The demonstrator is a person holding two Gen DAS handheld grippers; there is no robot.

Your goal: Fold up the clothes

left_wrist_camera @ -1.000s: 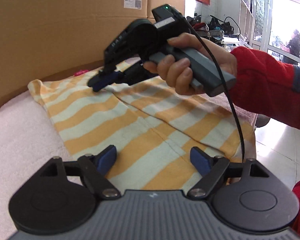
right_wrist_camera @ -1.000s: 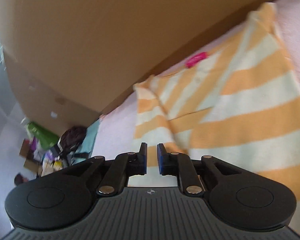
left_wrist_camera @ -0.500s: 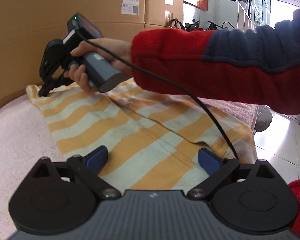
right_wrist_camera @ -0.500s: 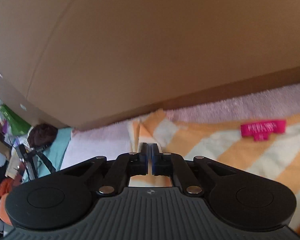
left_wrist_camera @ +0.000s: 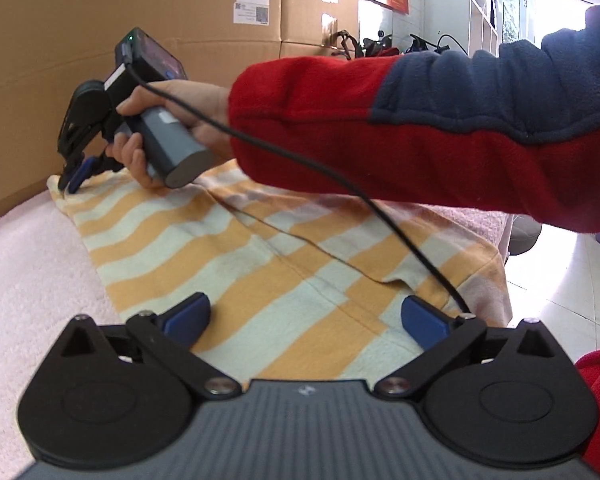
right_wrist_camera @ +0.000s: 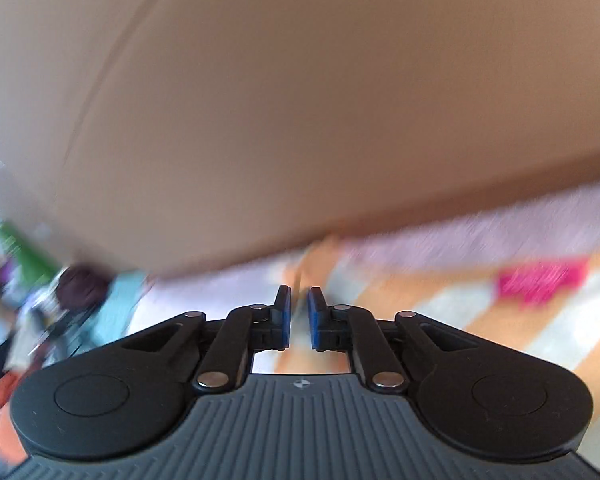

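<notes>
**Right gripper at the far corner of the striped garment**

Nearest to the left camera, the left gripper (left_wrist_camera: 306,320) hangs just over the near edge of the garment (left_wrist_camera: 228,264). Its jaws are wide apart and hold nothing; I judge it waits here to take the near edge when needed.

The garment, with orange and pale stripes, lies spread on a pink towel (left_wrist_camera: 24,280). A layer already lies over its right part, with a slanted edge across the middle, so it looks partly folded, or only laid so.

Farther, a hand (left_wrist_camera: 168,128) in a red sleeve (left_wrist_camera: 380,128) reaches across and brings the right gripper (left_wrist_camera: 70,178) down to the far left corner. In its own blurred view the right gripper's jaws stand a little apart, with a small gap, the corner just ahead of them. Whether cloth is between them, I cannot tell. A corner gives a good hold for lifting and folding.

Behind stand cardboard boxes (left_wrist_camera: 140,20); they are closed, so their contents are hidden.
</notes>
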